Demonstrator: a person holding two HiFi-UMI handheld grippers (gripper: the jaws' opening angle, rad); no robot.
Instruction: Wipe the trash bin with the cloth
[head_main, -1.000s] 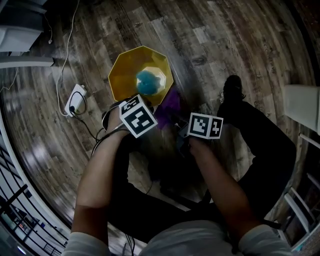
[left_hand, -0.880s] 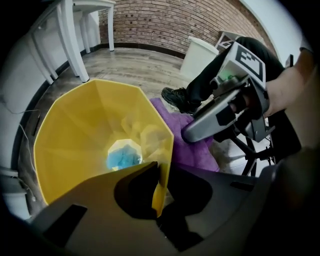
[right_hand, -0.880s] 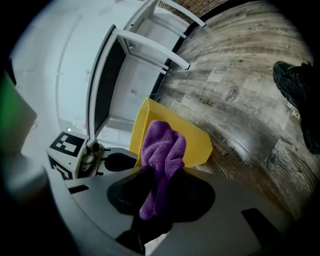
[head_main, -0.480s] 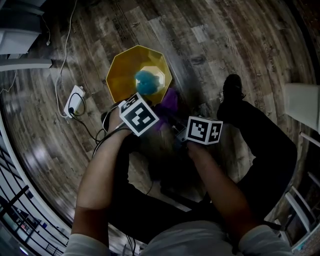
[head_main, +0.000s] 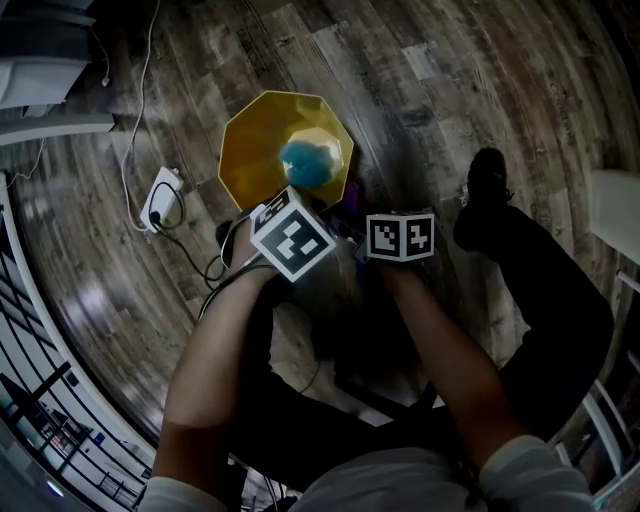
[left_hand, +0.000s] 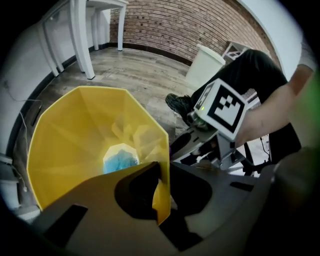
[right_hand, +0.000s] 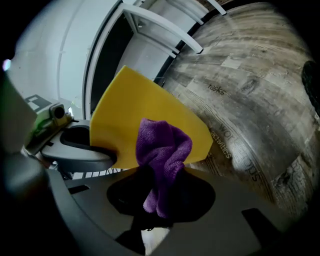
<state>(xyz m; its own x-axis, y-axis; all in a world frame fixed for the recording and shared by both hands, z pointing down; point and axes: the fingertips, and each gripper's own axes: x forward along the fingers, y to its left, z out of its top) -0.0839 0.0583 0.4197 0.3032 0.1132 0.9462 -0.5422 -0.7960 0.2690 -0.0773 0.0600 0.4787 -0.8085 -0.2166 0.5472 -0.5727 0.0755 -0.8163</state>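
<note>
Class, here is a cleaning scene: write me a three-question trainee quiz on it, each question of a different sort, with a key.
1. True or false: the left gripper is shut on the bin's rim.
2. What does the right gripper hold?
A) a sponge
B) a purple cloth
C) a brush
3. What colour is the object lying at the bottom of the bin?

Key
1. True: the yellow wall is pinched between its jaws.
2. B.
3. Blue.
</note>
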